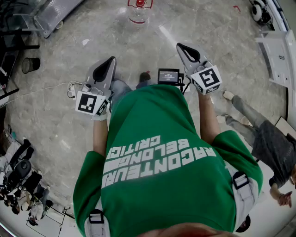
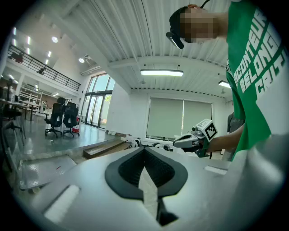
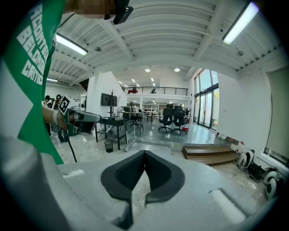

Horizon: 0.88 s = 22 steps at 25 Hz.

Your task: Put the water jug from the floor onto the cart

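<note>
Left gripper (image 1: 110, 61) and right gripper (image 1: 181, 47): jaws fully closed, nothing between them. Water jug (image 1: 138, 13) stands on the floor (image 1: 138, 46), well apart from both grippers.

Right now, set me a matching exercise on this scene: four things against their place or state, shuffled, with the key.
Things:
1. water jug
2. black bin
3. right tool
4. bystander

Place or state:
A. shut, nothing in it
B. on the floor, far left of the head view
C. on the floor, top edge of the head view
D. standing at the right of the head view

Pairs: 1-C, 2-B, 3-A, 4-D
</note>
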Each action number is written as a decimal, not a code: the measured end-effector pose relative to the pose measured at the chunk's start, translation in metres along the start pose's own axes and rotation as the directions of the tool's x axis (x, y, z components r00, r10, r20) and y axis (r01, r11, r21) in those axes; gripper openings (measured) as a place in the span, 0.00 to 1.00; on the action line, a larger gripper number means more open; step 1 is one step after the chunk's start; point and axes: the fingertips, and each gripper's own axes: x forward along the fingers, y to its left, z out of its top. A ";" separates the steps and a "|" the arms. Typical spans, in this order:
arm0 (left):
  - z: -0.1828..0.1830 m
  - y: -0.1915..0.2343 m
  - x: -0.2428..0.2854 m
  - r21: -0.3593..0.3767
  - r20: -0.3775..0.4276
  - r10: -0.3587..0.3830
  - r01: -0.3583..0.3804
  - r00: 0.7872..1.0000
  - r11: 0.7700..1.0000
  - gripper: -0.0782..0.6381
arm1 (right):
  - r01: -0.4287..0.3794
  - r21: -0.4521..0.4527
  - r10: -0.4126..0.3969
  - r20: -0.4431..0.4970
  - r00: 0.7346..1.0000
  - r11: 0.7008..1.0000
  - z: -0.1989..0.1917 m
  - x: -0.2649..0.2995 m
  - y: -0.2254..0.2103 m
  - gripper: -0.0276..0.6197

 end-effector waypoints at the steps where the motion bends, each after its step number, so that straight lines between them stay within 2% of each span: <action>1: 0.000 0.000 0.001 0.000 0.001 0.002 -0.002 1.000 1.000 0.13 | -0.004 -0.001 0.004 0.001 1.000 1.000 0.000 0.001 0.000 0.03; 22: -0.005 -0.002 -0.015 -0.033 0.023 0.114 -0.113 0.993 0.993 0.13 | -0.106 -0.017 0.107 0.033 0.994 0.994 0.010 0.017 0.009 0.03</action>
